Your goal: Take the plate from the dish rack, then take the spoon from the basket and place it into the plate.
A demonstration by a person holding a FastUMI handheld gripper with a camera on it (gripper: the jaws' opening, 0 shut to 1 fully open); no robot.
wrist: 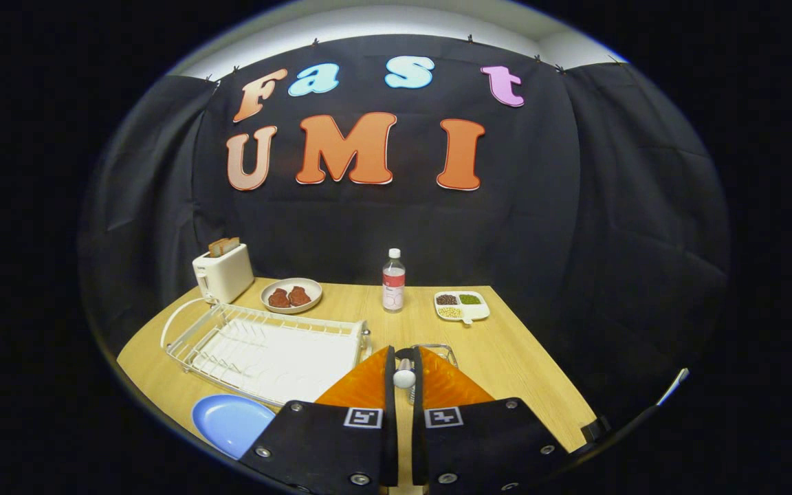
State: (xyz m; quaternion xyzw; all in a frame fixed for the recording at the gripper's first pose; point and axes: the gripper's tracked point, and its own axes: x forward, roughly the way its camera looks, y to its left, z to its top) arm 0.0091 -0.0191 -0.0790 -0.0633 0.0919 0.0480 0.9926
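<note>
A blue plate point(229, 421) lies flat on the wooden table point(520, 371), in front of the white dish rack point(265, 352) and left of my fingers. My gripper point(404, 359) is nearly closed, and a white rounded spoon end point(404, 377) is pinched between both fingers. Just beyond the fingertips, the metal rim of the wire basket point(437, 348) peeks out; the fingers hide most of it. The rest of the spoon is hidden.
At the back left stands a white toaster point(224, 273) with bread in it. Near it is a plate of meat pieces point(291, 295). A bottle point(393, 280) and a divided dish of beans point(461, 306) sit farther back.
</note>
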